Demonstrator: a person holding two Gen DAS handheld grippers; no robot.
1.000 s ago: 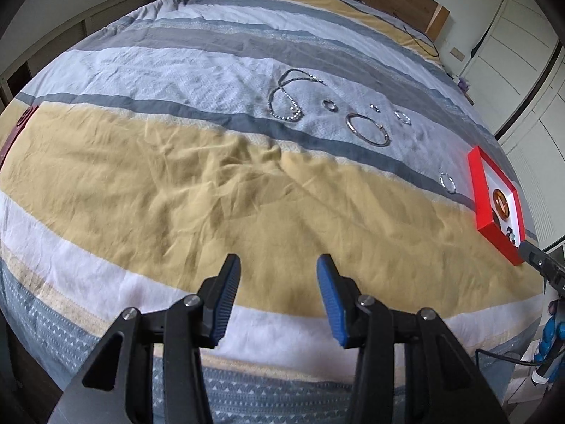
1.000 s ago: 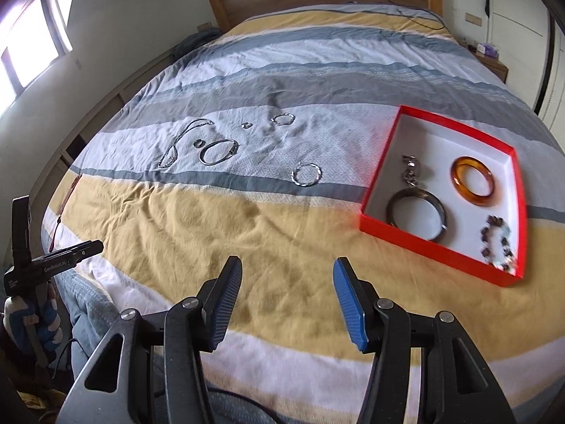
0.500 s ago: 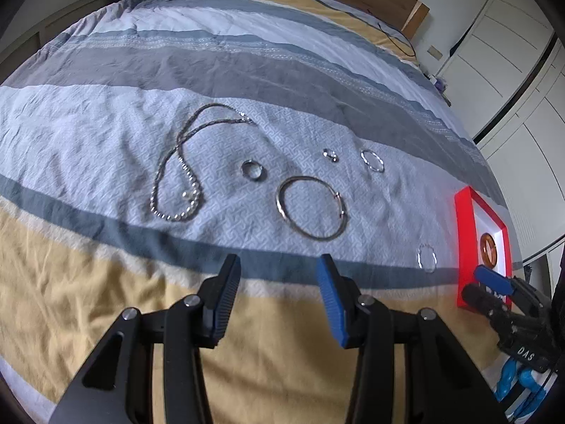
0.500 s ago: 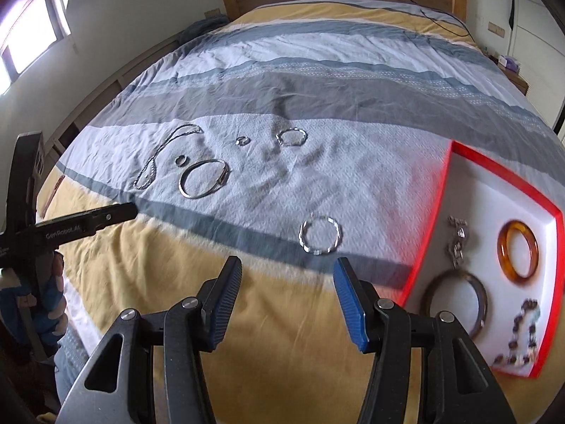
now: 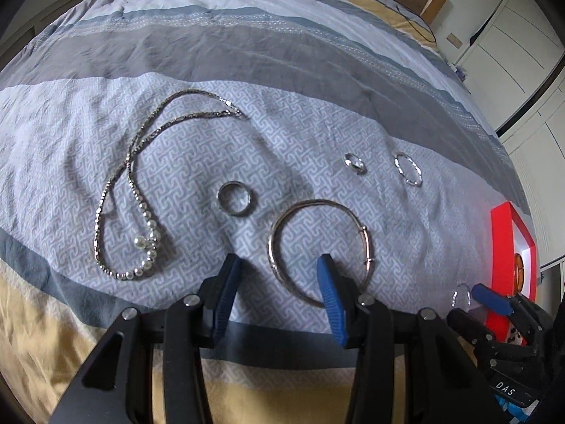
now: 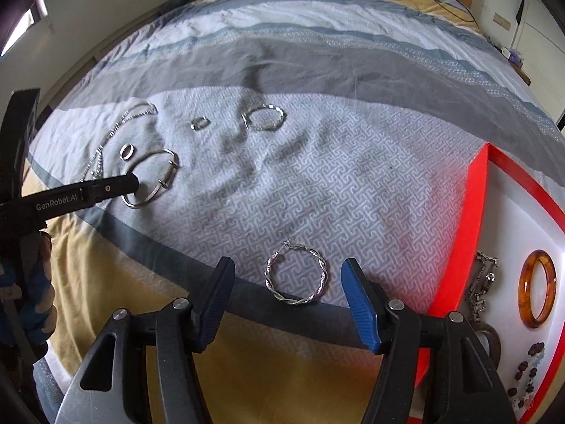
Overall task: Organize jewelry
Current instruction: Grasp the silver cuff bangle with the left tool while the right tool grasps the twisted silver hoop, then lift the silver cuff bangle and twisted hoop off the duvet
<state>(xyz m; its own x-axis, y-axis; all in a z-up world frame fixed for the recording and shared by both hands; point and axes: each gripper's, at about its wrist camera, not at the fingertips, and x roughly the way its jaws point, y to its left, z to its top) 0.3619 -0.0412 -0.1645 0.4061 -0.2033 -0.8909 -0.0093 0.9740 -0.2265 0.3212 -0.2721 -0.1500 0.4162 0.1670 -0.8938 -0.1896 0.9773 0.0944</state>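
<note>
With both sets of jaws spread wide and pinching nothing, the left gripper (image 5: 279, 282) straddles the near edge of the silver bangle (image 5: 319, 249), and the right gripper (image 6: 287, 288) brackets the twisted hoop (image 6: 296, 274). Both pieces lie flat on the bed (image 6: 317, 183). Beyond the bangle: a band ring (image 5: 235, 198), a pearl necklace (image 5: 141, 190), a small ring (image 5: 354, 163) and a thin hoop (image 5: 408, 169). The red box (image 6: 455, 247) sits just right of the twisted hoop, holding an amber bangle (image 6: 536, 288) and, probably, a chain bracelet (image 6: 482, 282).
</note>
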